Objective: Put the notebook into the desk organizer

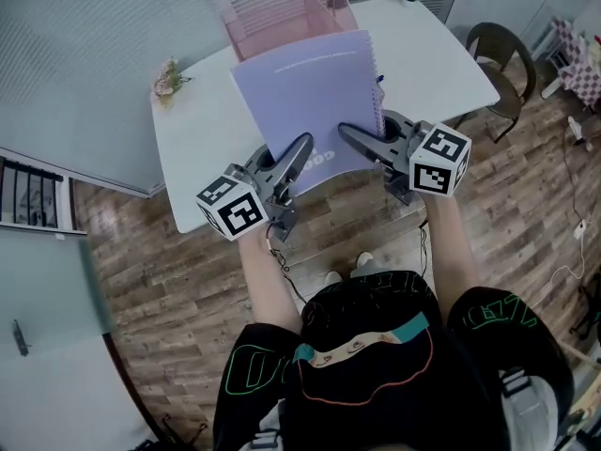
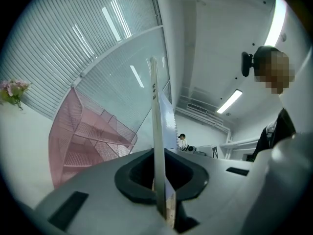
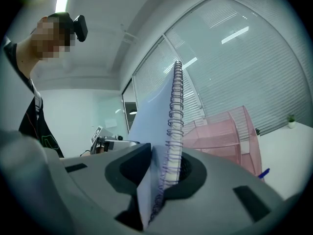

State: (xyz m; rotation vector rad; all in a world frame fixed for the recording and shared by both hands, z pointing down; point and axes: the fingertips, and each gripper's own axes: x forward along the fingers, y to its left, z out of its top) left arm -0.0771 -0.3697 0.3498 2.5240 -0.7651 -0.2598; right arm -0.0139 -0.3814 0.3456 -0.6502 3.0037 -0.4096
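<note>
Both grippers are on the purple spiral notebook [image 1: 310, 92], held up over the white table [image 1: 192, 172]. The left gripper [image 1: 302, 147] is clamped tight on its plain near-left edge. The right gripper [image 1: 347, 132] pinches the near-right corner, cover against one pad and wire coil against the other. The notebook's far edge sits right at the near side of the pink mesh desk organizer [image 1: 282, 17]. There's bare tabletop on both sides, with a small flower sprig [image 1: 169, 78] out by the left edge.

Both forearms [image 1: 268, 280] extended forward, left gripper [image 1: 302, 145] clamped, right gripper [image 1: 346, 132] seemingly clamped
</note>
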